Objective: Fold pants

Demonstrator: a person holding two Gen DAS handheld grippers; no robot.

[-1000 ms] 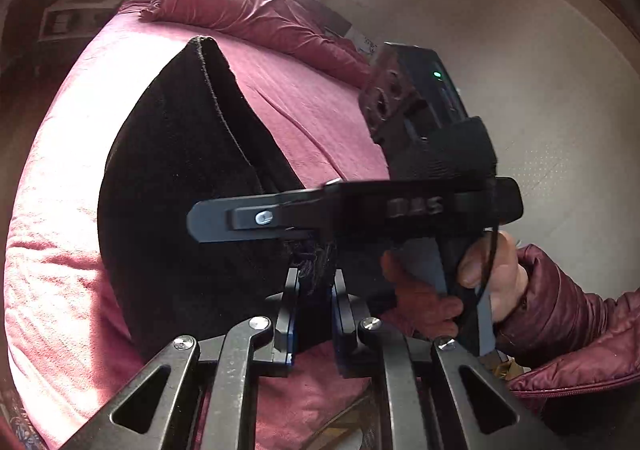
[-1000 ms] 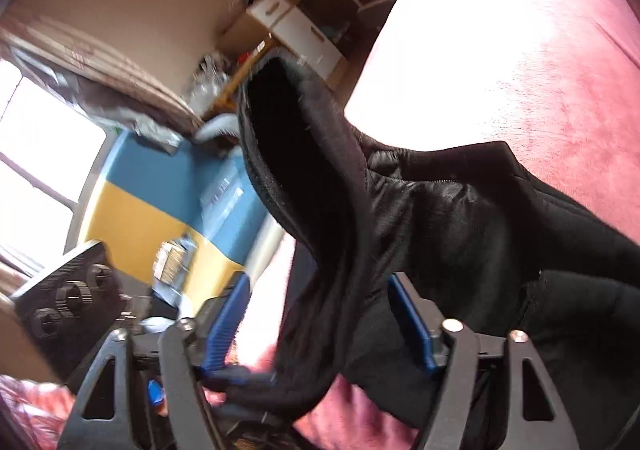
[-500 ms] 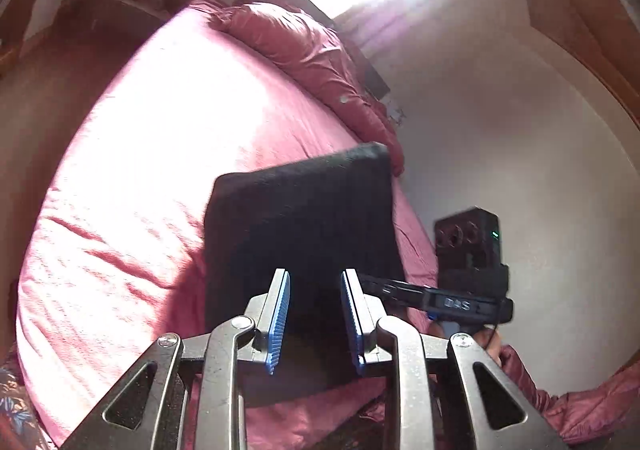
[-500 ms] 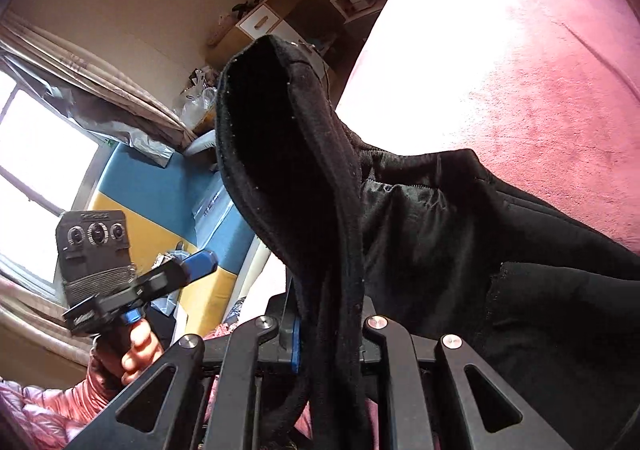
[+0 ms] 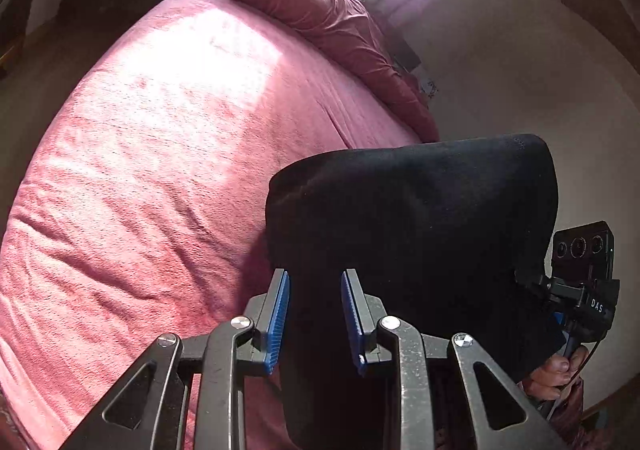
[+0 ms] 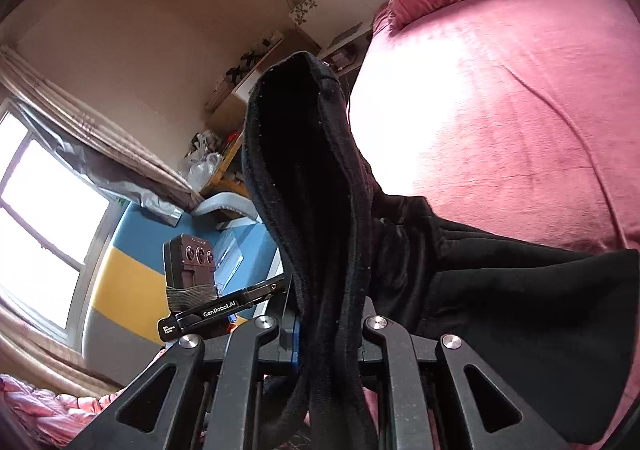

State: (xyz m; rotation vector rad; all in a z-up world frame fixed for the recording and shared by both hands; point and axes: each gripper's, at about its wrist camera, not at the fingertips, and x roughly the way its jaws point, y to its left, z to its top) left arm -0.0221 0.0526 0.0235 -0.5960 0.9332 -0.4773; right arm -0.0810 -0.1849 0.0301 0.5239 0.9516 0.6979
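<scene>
The black pants (image 5: 420, 226) hang lifted above the pink bed (image 5: 168, 154), stretched between both grippers. My left gripper (image 5: 314, 314) has its blue pads about a pad-width apart with the pants' edge between them; I cannot see whether the pads press the cloth. My right gripper (image 6: 326, 334) is shut on a bunched end of the pants (image 6: 316, 186), which rises upright from its jaws; the rest (image 6: 520, 298) drapes right toward the bed. The right gripper also shows in the left wrist view (image 5: 576, 290), and the left gripper shows in the right wrist view (image 6: 240, 298).
A pink pillow (image 5: 332, 30) lies at the head of the bed by the wall. In the right wrist view there is a window (image 6: 44, 218), a blue and yellow panel (image 6: 132, 270), and cluttered shelves (image 6: 248, 90) beyond the bed's edge (image 6: 360, 98).
My right gripper closed on the pants' end a second ago and holds it. My left gripper's pads widened from tightly shut. Both grippers moved apart, spreading the pants.
</scene>
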